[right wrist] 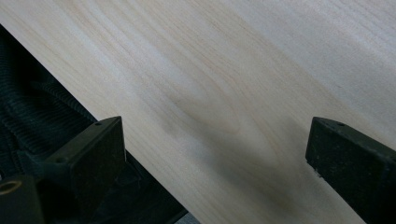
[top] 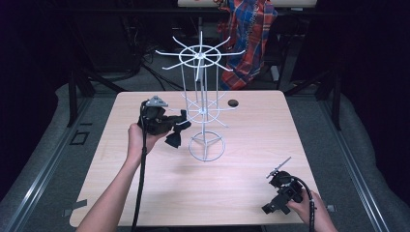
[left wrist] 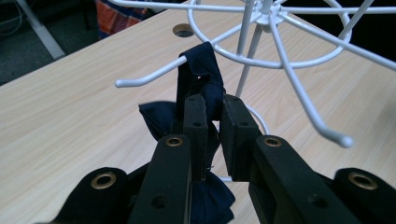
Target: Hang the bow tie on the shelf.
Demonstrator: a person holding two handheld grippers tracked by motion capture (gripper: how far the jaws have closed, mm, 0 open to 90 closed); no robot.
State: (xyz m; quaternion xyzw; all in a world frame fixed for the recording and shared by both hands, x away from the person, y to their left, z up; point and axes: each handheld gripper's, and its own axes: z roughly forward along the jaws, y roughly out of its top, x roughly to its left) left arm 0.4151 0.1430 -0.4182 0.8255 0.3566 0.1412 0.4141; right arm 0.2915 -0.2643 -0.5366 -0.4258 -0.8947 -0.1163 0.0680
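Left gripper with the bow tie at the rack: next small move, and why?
Probably open the left gripper and back off. Its jaws are clamped on the dark bow tie, whose loop already sits over a white hook of the wire rack, so the hook looks set to carry it. The right gripper rests open on the table.

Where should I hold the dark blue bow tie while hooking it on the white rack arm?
Hold the bow tie by its narrow strap just under the loop, where the left gripper is already shut on it, coming from the hook arm's free tip. The loop stands up open; the bulky bow hangs below.
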